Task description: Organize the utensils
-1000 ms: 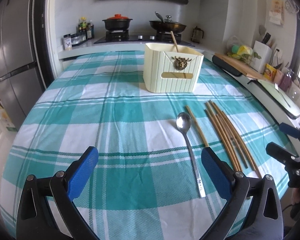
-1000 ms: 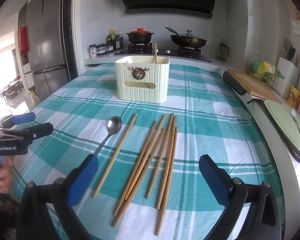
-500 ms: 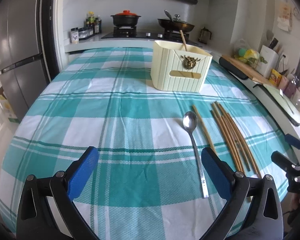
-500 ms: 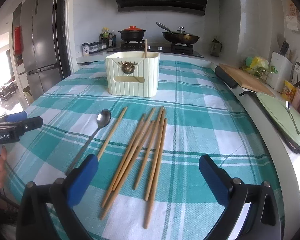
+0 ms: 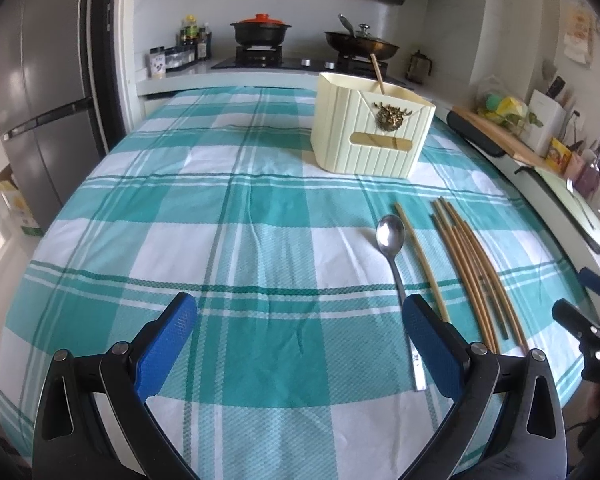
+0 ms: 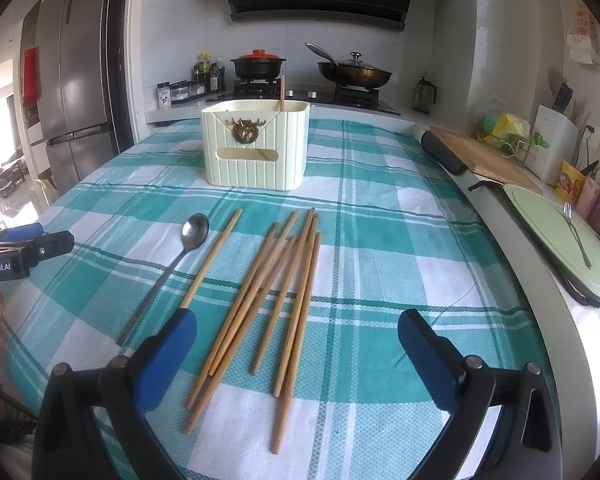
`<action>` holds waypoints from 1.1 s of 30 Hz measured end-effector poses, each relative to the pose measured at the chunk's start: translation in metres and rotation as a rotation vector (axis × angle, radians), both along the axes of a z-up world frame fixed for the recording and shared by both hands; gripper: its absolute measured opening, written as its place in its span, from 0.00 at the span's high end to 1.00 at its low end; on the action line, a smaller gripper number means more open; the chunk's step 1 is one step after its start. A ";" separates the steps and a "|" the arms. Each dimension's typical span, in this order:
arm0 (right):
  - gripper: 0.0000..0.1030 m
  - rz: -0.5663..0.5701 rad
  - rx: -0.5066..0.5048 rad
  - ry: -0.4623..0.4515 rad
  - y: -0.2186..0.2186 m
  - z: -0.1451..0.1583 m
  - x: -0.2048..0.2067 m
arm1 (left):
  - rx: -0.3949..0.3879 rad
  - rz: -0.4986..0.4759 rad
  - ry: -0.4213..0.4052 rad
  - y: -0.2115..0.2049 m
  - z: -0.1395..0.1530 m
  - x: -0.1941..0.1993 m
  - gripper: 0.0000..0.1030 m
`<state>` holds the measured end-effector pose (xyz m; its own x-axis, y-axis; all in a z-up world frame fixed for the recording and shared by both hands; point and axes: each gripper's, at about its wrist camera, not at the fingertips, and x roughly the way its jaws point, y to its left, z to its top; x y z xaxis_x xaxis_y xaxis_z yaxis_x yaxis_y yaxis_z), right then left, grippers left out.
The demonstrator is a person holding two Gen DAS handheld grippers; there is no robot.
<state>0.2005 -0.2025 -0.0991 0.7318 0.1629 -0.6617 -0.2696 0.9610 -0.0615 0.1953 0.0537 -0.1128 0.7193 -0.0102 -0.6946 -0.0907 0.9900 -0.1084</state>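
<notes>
Overhead of nothing in particular, both grippers hover above a table draped in a teal-and-white checked cloth (image 6: 380,240). Beyond its far edge runs a kitchen counter with a stove (image 6: 300,94); a tall grey fridge (image 6: 76,80) stands at the far left. On the far half of the cloth sits a cream ribbed utensil holder (image 6: 256,152) with a brass ornament on its front, and one wooden stick pokes up from inside it.

Near the middle of the table lies a loose bundle of wooden chopsticks (image 6: 284,292), some crossing one another. Just left of them a single chopstick (image 6: 212,258) lies apart, and left of that a metal spoon (image 6: 180,256), bowl pointing toward the holder.

The right gripper (image 6: 298,330) is spread wide with nothing between its blue pads, poised over the near ends of the bundle. The left gripper (image 5: 300,322) is likewise spread wide and empty, above bare cloth, its right finger just beside the spoon's handle.
</notes>
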 end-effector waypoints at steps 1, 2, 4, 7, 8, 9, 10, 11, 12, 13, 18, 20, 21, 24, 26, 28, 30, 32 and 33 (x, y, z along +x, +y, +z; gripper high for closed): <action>0.01 0.000 -0.001 0.000 0.000 0.000 0.000 | -0.001 0.002 0.001 0.001 0.000 0.000 0.01; 0.01 -0.001 -0.001 -0.001 0.000 0.000 0.000 | -0.001 0.004 0.003 0.001 -0.001 0.000 0.01; 0.01 -0.004 0.001 0.001 -0.001 0.000 0.000 | -0.002 0.007 0.009 0.002 -0.002 0.000 0.01; 0.01 -0.008 0.003 0.005 -0.002 -0.001 0.000 | -0.004 0.009 0.018 0.004 -0.005 0.001 0.01; 0.01 -0.009 0.003 0.006 -0.002 -0.001 0.000 | -0.004 0.010 0.021 0.004 -0.006 0.000 0.01; 0.01 -0.010 0.003 0.007 -0.002 -0.001 0.000 | -0.003 0.011 0.023 0.004 -0.006 0.000 0.01; 0.01 -0.009 0.003 0.008 -0.002 -0.001 0.000 | -0.003 0.012 0.025 0.004 -0.007 0.001 0.01; 0.01 -0.009 0.003 0.008 -0.002 -0.002 0.000 | -0.003 0.014 0.027 0.004 -0.007 0.001 0.01; 0.01 -0.009 0.002 0.008 -0.002 -0.002 0.000 | -0.004 0.015 0.027 0.004 -0.007 0.001 0.01; 0.01 -0.009 0.001 0.008 -0.002 -0.001 0.000 | -0.004 0.017 0.027 0.005 -0.007 0.000 0.01; 0.01 -0.011 0.004 0.006 -0.003 -0.001 0.000 | -0.008 0.027 0.026 0.007 -0.007 0.001 0.01; 0.01 -0.014 0.004 0.004 -0.003 -0.001 0.000 | -0.013 0.031 0.028 0.008 -0.008 0.002 0.01; 0.01 -0.016 0.004 0.004 -0.004 -0.001 0.001 | -0.015 0.033 0.029 0.009 -0.008 0.002 0.01; 0.01 -0.022 0.005 0.006 -0.006 -0.001 0.001 | -0.021 0.037 0.039 0.010 -0.011 0.003 0.01; 0.01 -0.025 0.006 0.010 -0.007 -0.002 0.002 | -0.025 0.041 0.046 0.011 -0.013 0.004 0.01; 0.01 -0.026 0.005 0.013 -0.007 -0.003 0.002 | -0.029 0.044 0.053 0.012 -0.015 0.005 0.01; 0.01 -0.026 0.006 0.016 -0.007 -0.004 0.003 | -0.033 0.047 0.058 0.012 -0.016 0.006 0.01; 0.01 -0.026 0.006 0.018 -0.007 -0.005 0.004 | -0.037 0.052 0.062 0.014 -0.018 0.006 0.01; 0.01 -0.026 0.007 0.019 -0.007 -0.005 0.004 | -0.038 0.054 0.063 0.014 -0.018 0.007 0.01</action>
